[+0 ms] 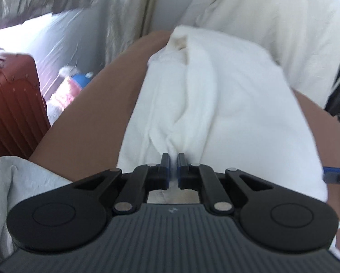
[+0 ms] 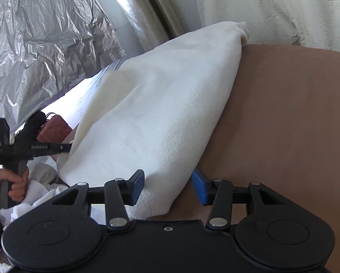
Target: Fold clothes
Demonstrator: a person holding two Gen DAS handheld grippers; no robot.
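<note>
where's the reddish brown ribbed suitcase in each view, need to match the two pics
Left wrist view: the reddish brown ribbed suitcase stands large at the left edge, beside the tan surface.
Right wrist view: the suitcase is small at mid left, behind the left claw.
Shared landmark: the white fleecy garment lying on the tan surface in both.

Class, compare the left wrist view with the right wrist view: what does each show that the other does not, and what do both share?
Left wrist only: the left gripper pinching a fold of the white garment, and a grey cloth beside it.

Right wrist only: a hand gripping the left gripper's handle, and the right gripper open around the garment's corner.

Both: the garment, the brown surface, the red suitcase and the crinkled silver sheet.
</note>
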